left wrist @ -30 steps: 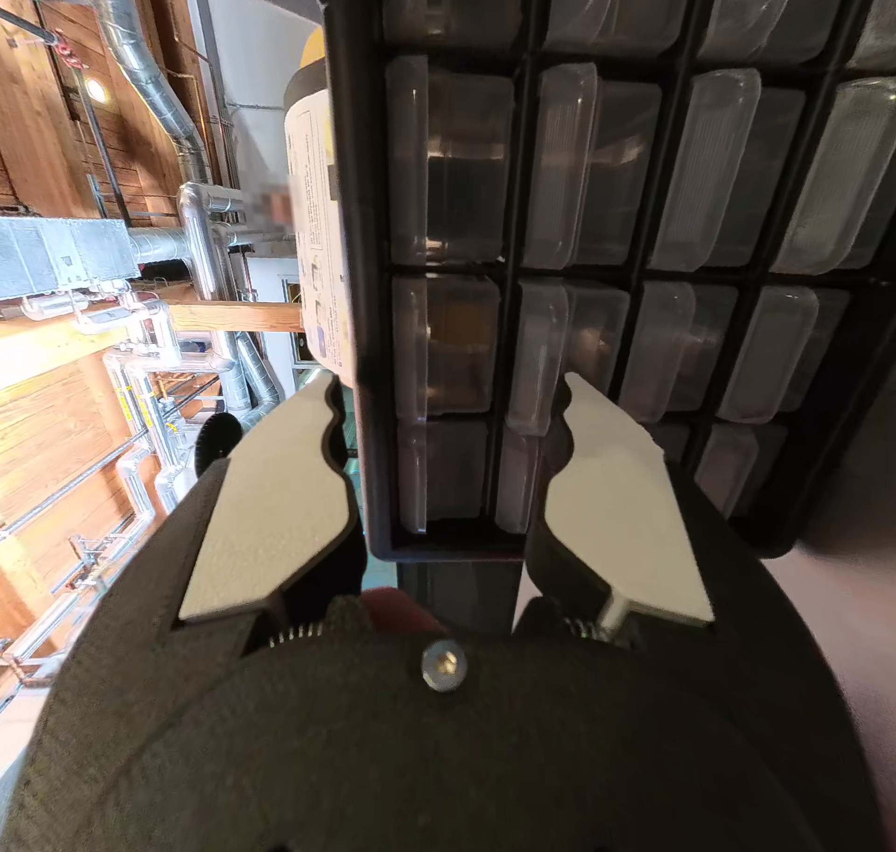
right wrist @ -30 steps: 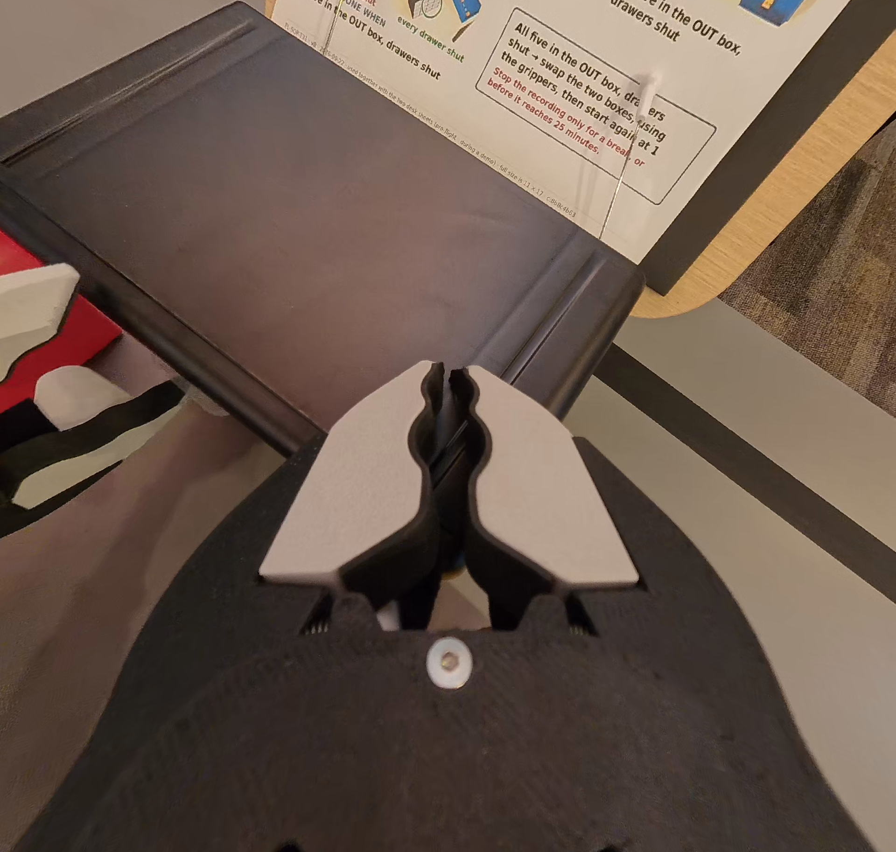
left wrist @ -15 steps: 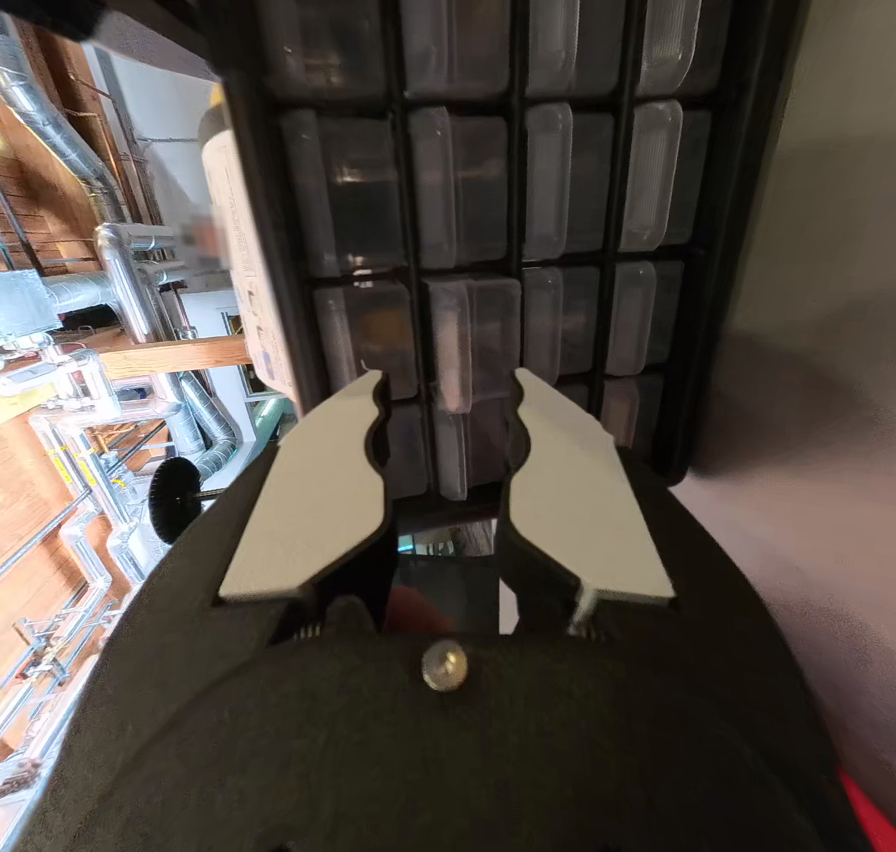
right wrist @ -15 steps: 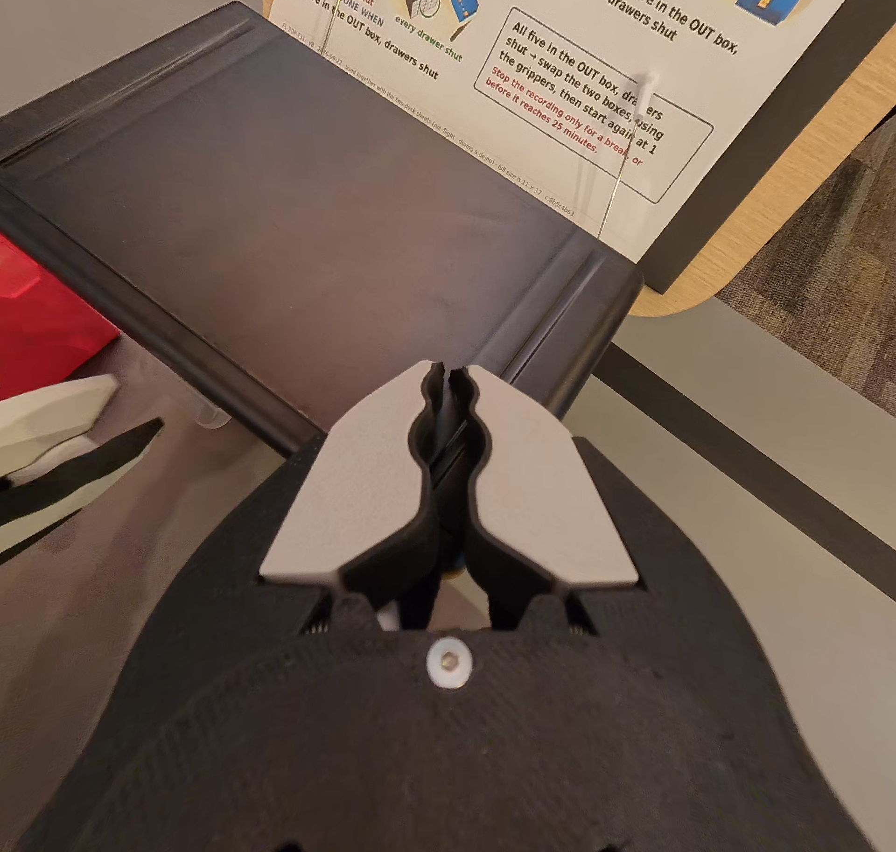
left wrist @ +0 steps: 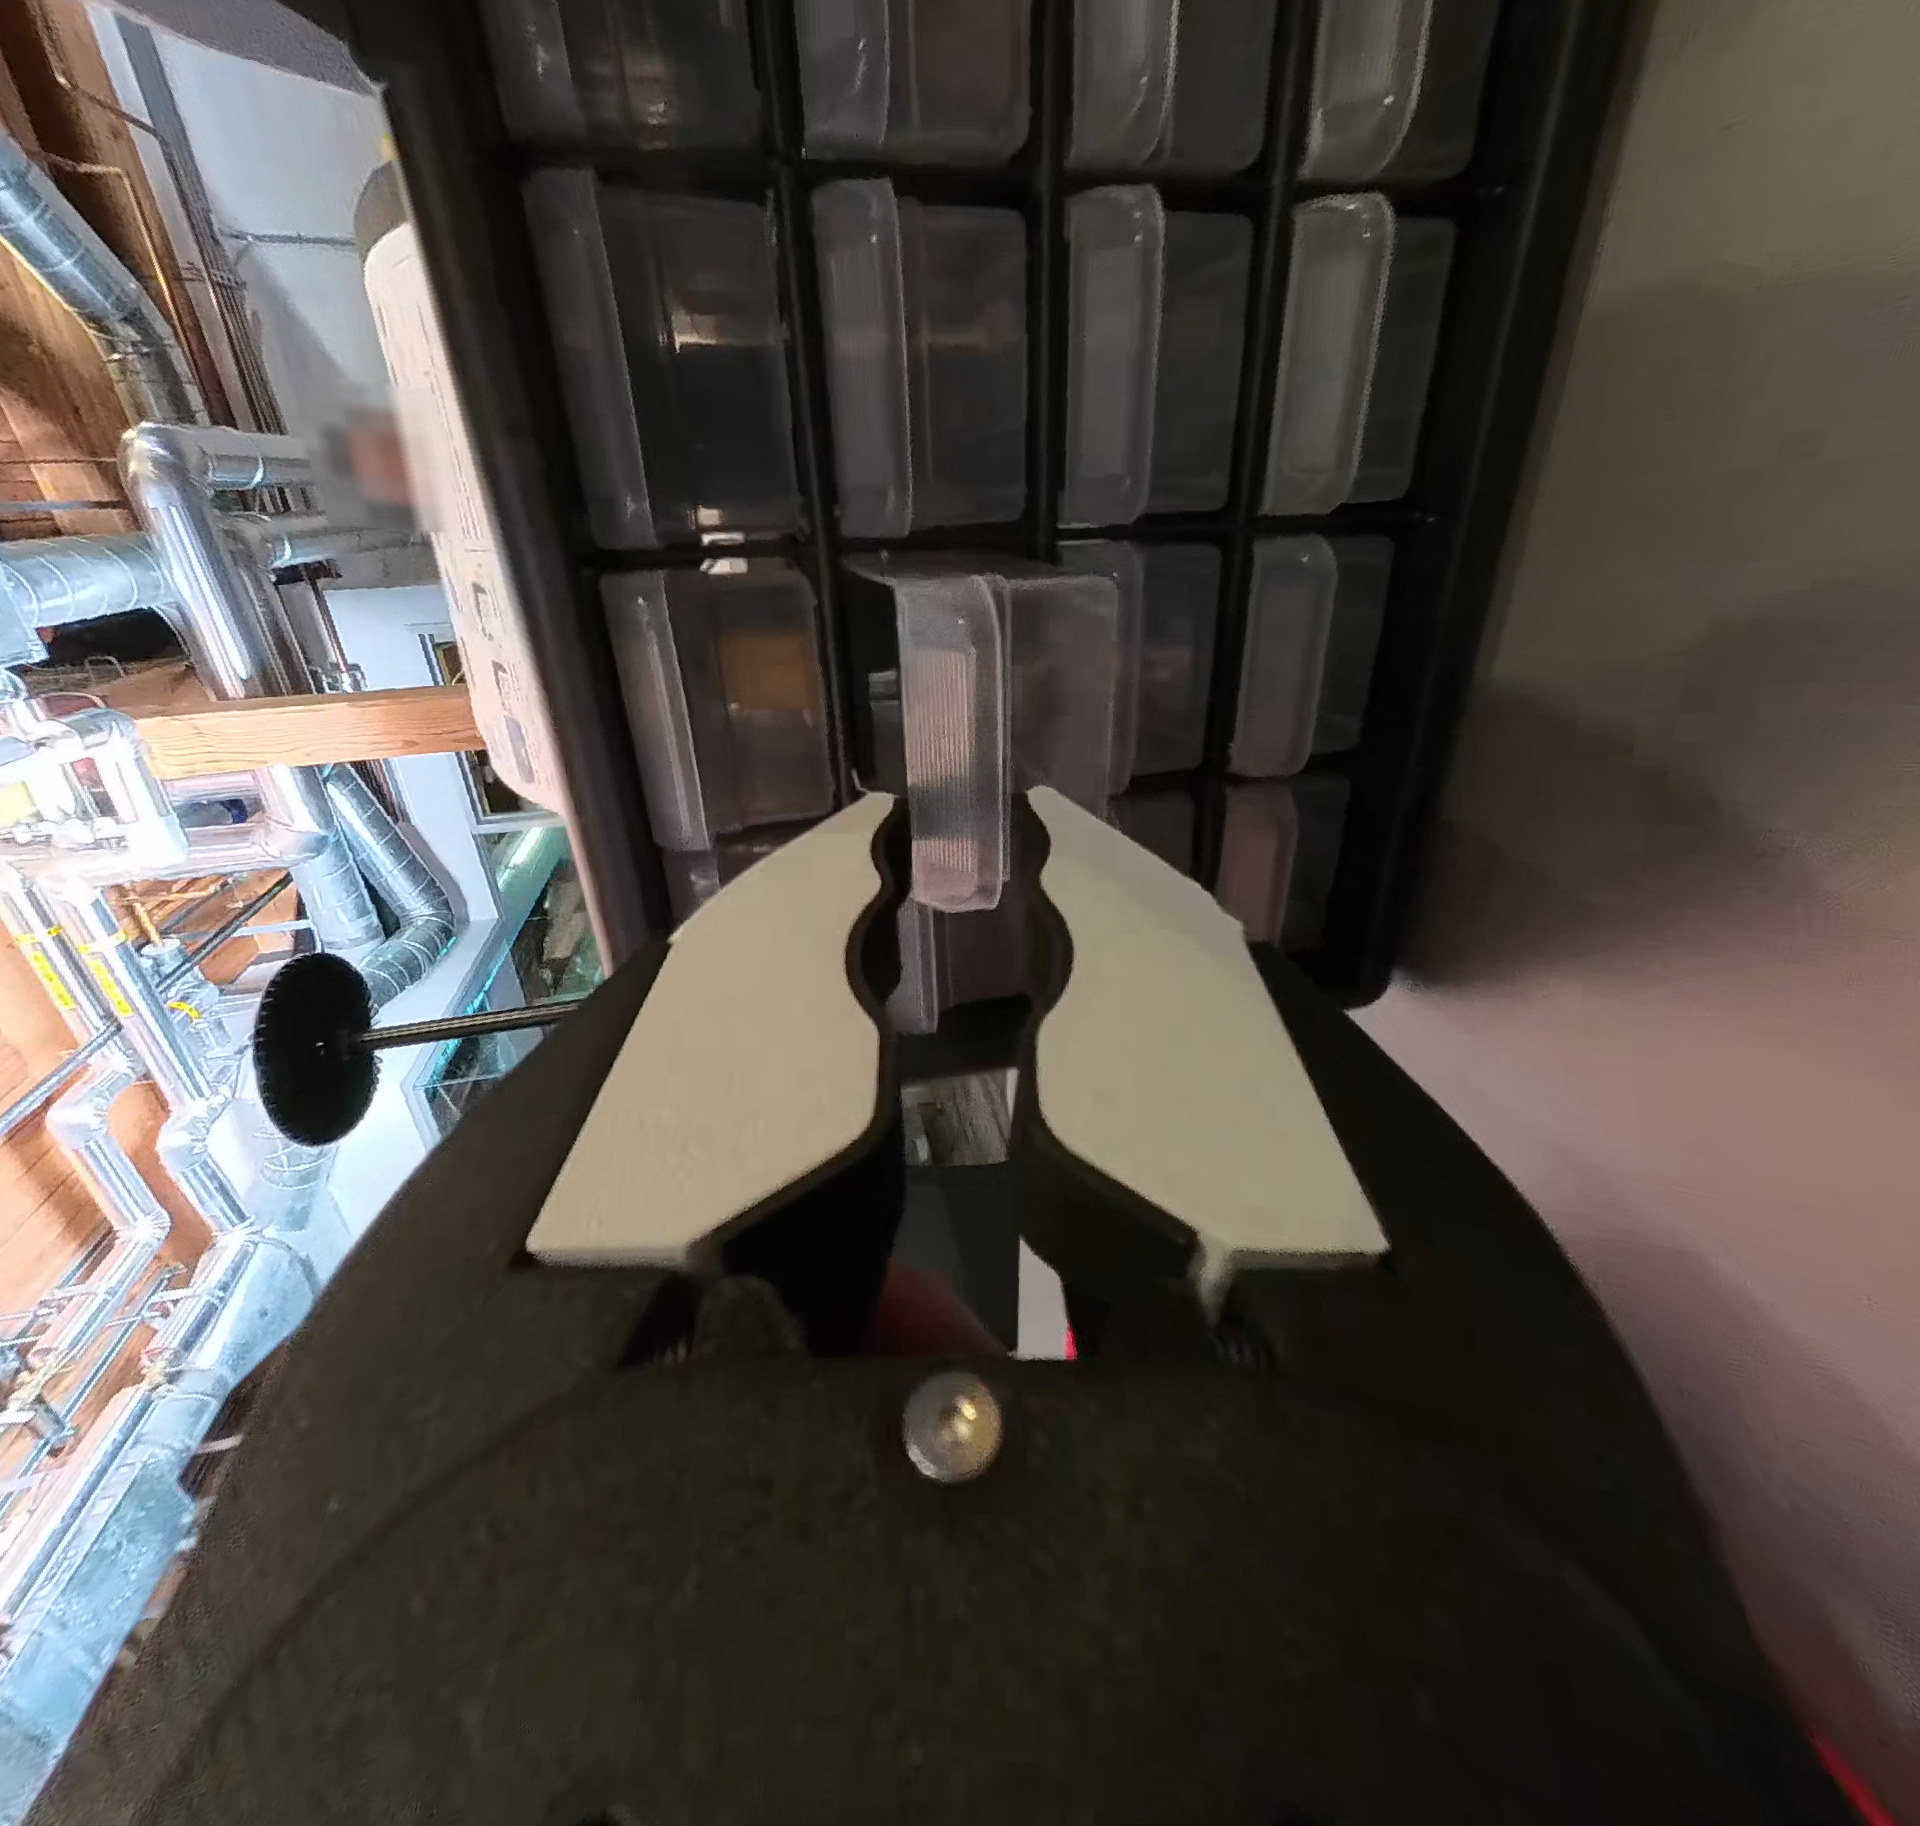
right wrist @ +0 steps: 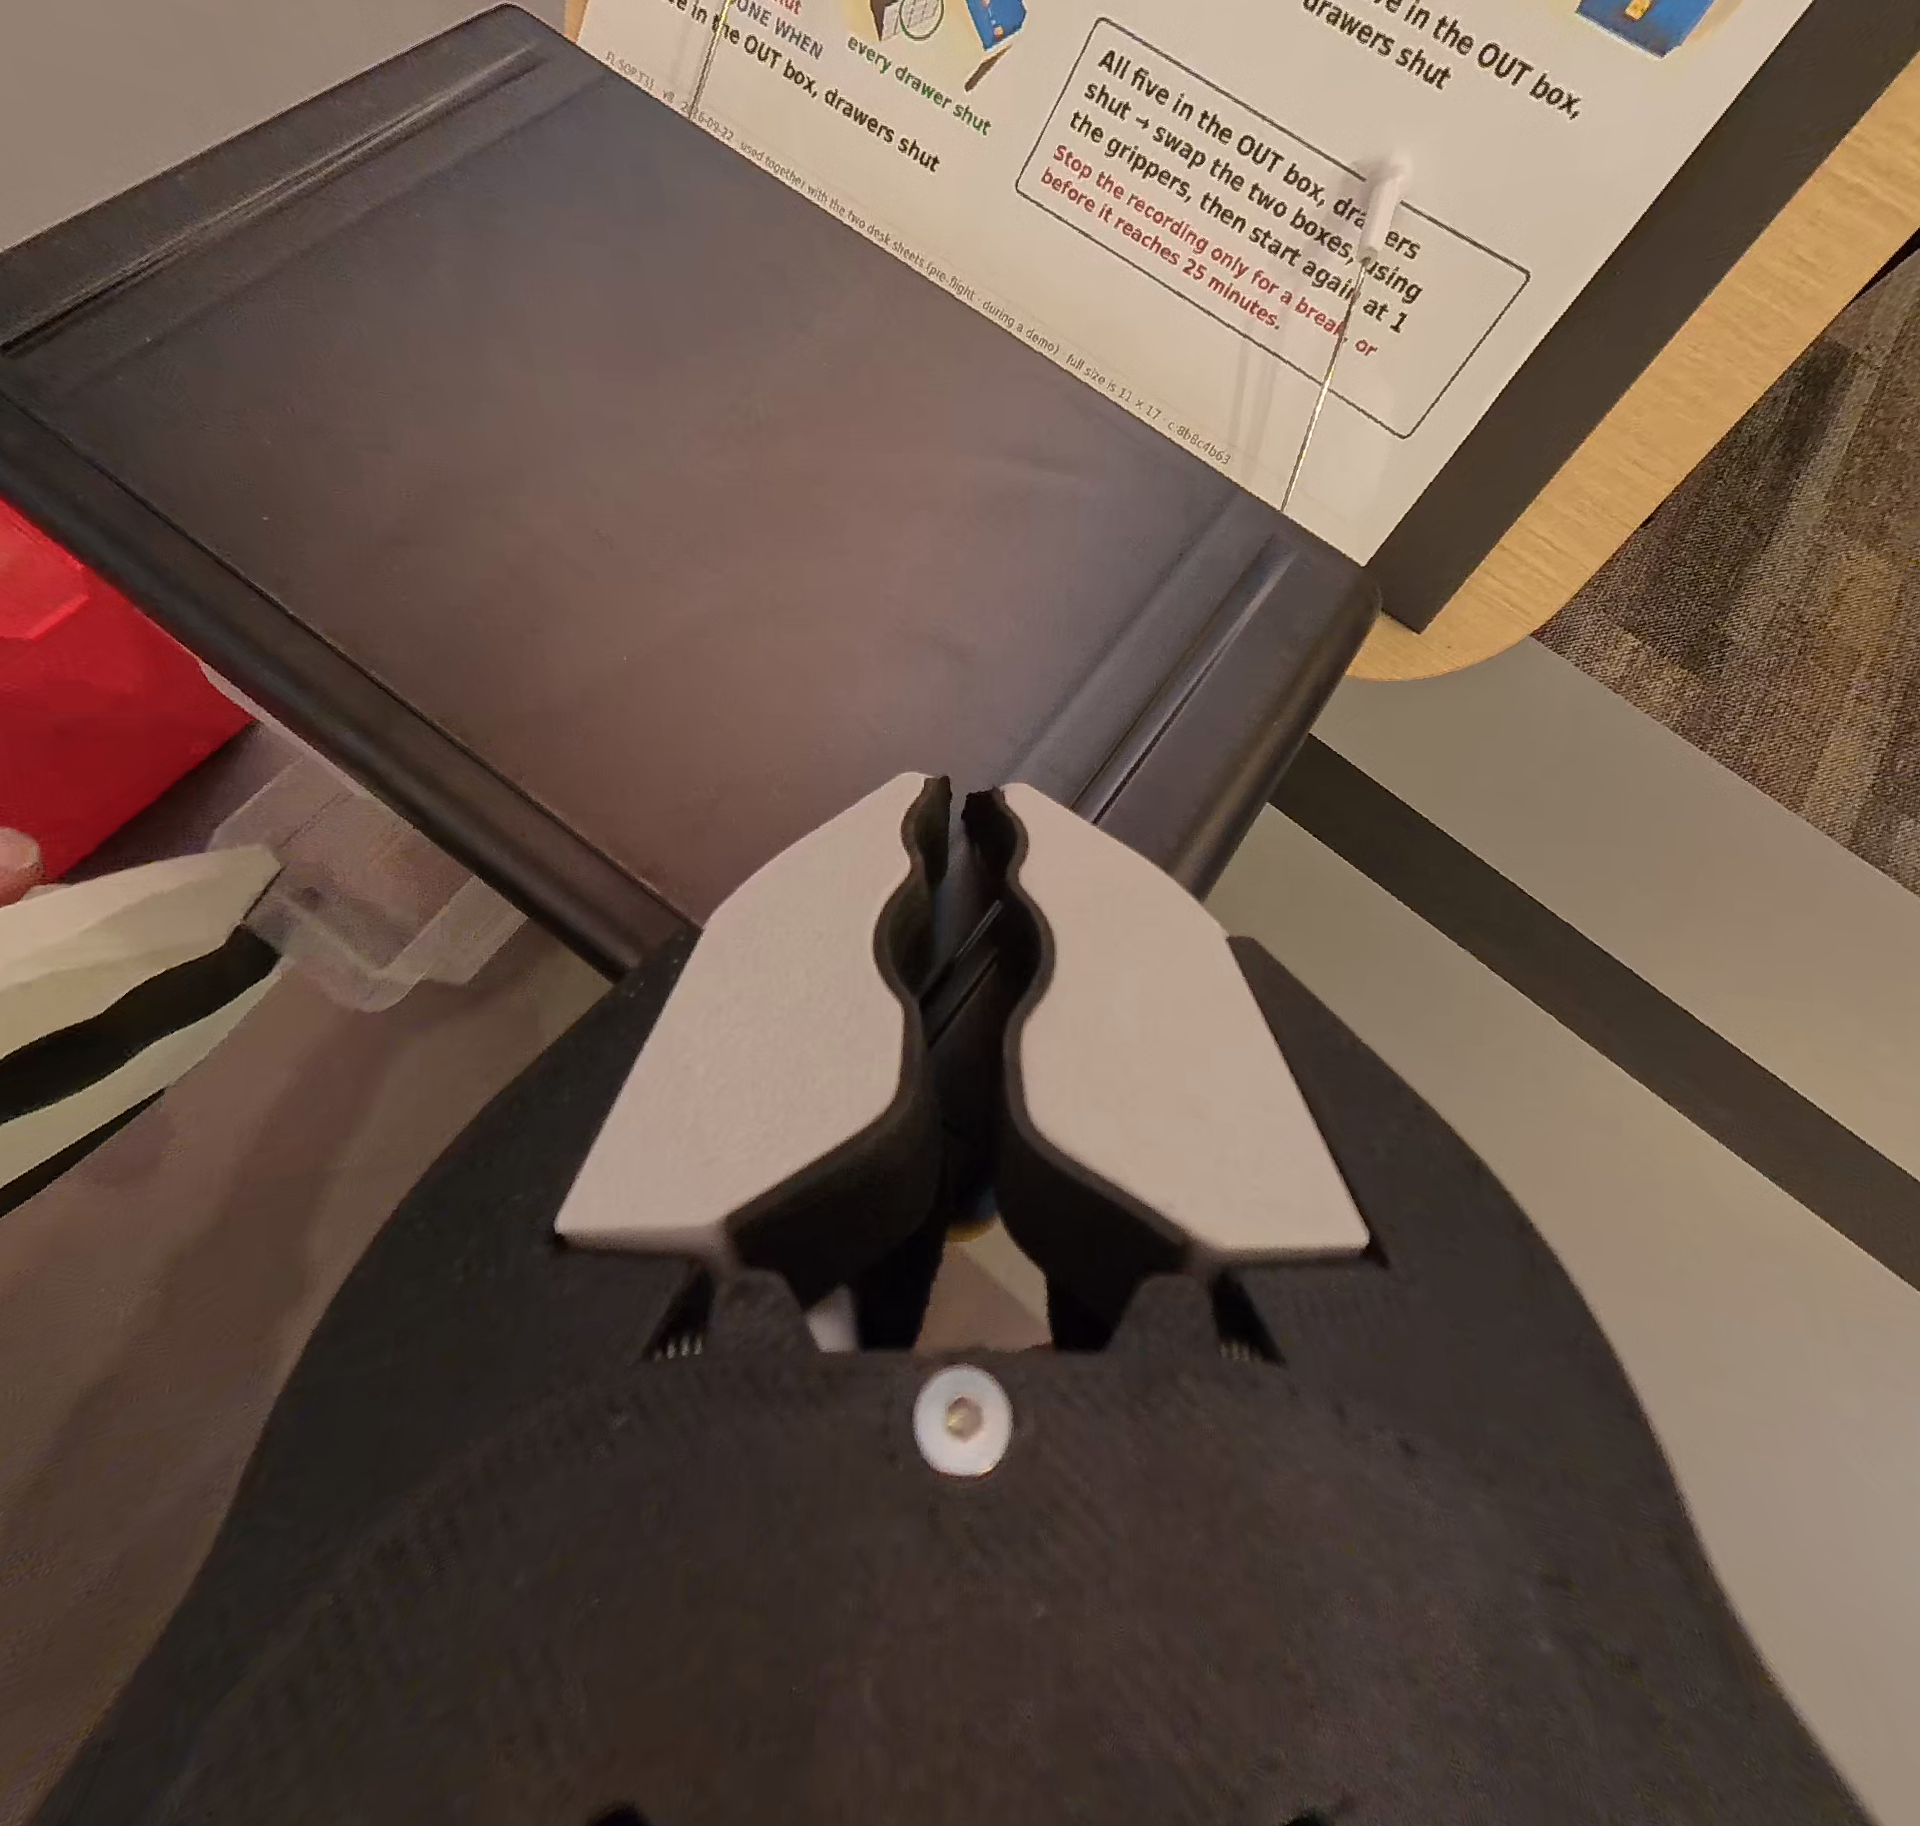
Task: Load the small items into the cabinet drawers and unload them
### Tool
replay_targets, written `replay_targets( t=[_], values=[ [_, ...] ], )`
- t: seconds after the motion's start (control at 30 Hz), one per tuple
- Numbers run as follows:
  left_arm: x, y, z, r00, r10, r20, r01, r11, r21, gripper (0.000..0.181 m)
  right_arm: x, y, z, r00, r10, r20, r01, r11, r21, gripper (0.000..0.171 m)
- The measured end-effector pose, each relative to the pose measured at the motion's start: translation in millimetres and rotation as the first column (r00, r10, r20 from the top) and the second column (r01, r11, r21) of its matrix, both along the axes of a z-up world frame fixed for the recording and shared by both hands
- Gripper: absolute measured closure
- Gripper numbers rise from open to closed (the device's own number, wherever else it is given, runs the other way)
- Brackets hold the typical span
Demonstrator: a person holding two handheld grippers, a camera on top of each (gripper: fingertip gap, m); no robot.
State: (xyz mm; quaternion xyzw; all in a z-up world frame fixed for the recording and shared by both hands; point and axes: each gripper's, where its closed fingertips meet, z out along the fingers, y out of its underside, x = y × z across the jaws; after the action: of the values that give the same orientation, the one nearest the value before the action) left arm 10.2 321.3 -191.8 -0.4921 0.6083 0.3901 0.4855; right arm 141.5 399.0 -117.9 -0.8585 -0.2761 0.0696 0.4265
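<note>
Drawer (left wrist: 961, 737), clear plastic, centre frame, pulled partway from black cabinet (left wrist: 1455, 426), long axis toward camera; left gripper (left wrist: 956, 810) grasping its handle, right gripper (right wrist: 956, 800) clenched, contents unclear.

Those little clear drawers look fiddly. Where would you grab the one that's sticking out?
By its ribbed front handle lip, approached straight from the front. The lip juts out thin and flat, so the left gripper has one finger on each side of it.

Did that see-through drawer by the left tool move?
Yes. The clear drawer has slid out of the black cabinet toward the left tool, while neighbouring drawers stay flush.
</note>
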Motion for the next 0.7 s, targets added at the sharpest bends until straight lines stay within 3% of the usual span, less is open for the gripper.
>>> replay_targets(
  t=[0.37, 0.57, 0.7],
  values=[
    [-5.9, -39.2, -3.6, 1.0, -0.007, 0.009, 0.008, 0.999, -0.038, 0.164, -0.1, -0.2, 0.0, 1.0, -0.002, 0.001, 0.002, 1.0, 0.002, 0.163],
    [-7.5, -42.3, -4.6, 1.0, -0.009, 0.017, 0.01, 0.999, -0.036, 0.164, -0.1, -0.1, 0.0, 1.0, -0.002, 0.001, 0.002, 1.0, 0.001, 0.163],
    [-3.5, -46.7, -10.3, 0.999, -0.024, 0.021, 0.026, 0.998, -0.063, 0.147, -0.1, 0.1, 0.0, 1.0, -0.002, 0.001, 0.002, 1.0, 0.001, 0.163]
  ],
)
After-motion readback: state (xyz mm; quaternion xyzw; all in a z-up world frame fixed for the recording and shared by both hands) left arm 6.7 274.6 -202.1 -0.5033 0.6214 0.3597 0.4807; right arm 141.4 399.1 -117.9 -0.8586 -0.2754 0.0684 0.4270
